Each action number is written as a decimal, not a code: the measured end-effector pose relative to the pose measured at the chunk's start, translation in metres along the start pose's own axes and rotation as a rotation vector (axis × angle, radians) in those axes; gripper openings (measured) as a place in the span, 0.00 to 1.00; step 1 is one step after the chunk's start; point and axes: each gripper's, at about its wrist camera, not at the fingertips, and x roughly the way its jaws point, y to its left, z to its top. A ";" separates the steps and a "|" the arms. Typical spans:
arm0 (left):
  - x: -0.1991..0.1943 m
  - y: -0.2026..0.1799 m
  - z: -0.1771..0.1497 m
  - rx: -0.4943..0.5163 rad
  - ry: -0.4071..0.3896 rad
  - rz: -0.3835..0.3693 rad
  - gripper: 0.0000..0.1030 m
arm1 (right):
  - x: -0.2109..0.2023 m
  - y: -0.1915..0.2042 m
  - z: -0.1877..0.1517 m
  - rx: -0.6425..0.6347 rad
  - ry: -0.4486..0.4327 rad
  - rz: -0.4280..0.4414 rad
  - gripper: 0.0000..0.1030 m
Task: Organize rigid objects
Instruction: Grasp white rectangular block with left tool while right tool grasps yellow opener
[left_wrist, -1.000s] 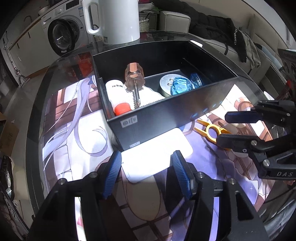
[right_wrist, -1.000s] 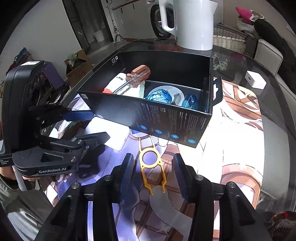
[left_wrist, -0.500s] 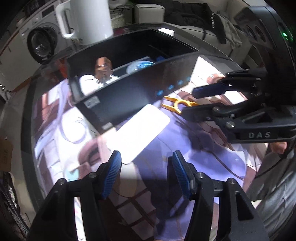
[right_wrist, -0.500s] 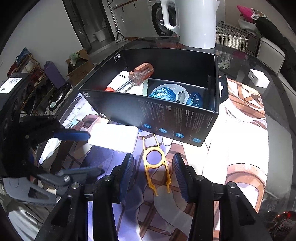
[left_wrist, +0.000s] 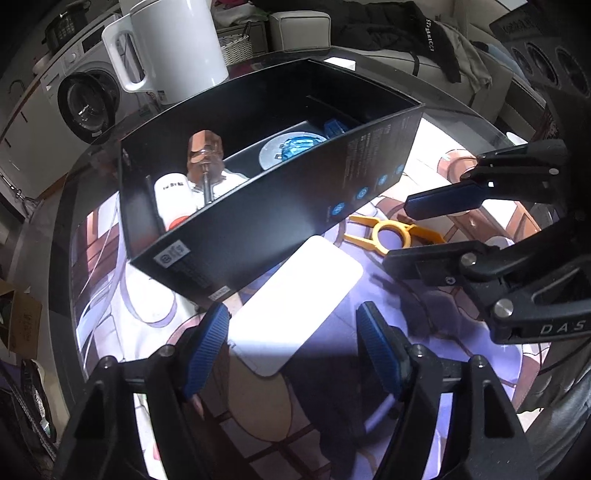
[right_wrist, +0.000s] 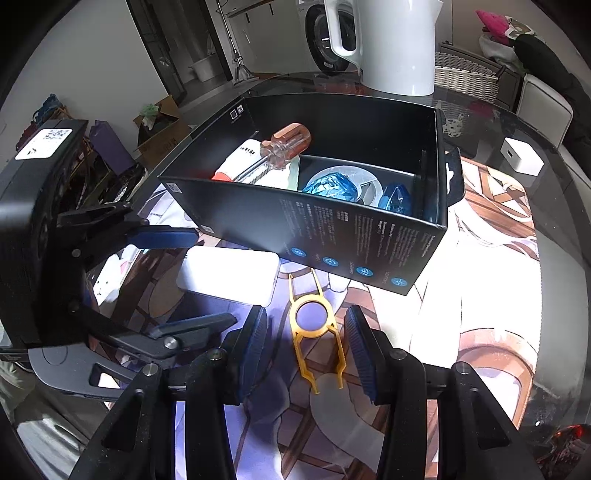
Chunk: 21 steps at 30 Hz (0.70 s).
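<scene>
A: Start with the big things. What is on the glass-topped bench (right_wrist: 576, 192) with the printed picture mat?

B: A black open cardboard box (right_wrist: 258, 218) fills the centre of the right wrist view, already holding a screwdriver with a clear orange handle (right_wrist: 280, 147), a white tube with a red cap (right_wrist: 236, 158) and blue-wrapped pieces on a round grey disc (right_wrist: 332, 184). A white kettle (right_wrist: 391, 40) stands behind it at the top of the frame.

A: And what remains outside?

B: A flat white rounded rectangular slab (left_wrist: 295, 310) lies just in front of the box's near wall, and a thin yellow plastic puller tool with a ring in its middle (right_wrist: 314, 325) lies beside it, lower centre.

A: Where do the claws stand?

B: The left claw (left_wrist: 291, 347) has its jaws opening, one blue pad on each side of the slab's near end, not pressing it. The right claw (right_wrist: 306, 347) is spread, straddling the yellow tool without touching it.

A: What could go wrong?

B: I judge the slab is wide and smooth, so a pinch near its corner could let it pivot or slip. The box wall is close behind, so a push forward could shove the box. The yellow tool is thin and flat; the pads might close above it and miss.
</scene>
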 end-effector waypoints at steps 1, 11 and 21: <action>-0.001 -0.002 0.000 0.009 0.001 0.001 0.61 | 0.000 0.000 0.000 0.001 -0.001 0.001 0.44; -0.022 -0.010 -0.016 0.011 0.033 -0.101 0.22 | 0.000 0.005 0.000 -0.012 0.008 0.009 0.44; -0.005 -0.024 -0.003 0.017 0.014 -0.024 0.52 | -0.002 0.003 0.001 0.002 0.001 -0.009 0.44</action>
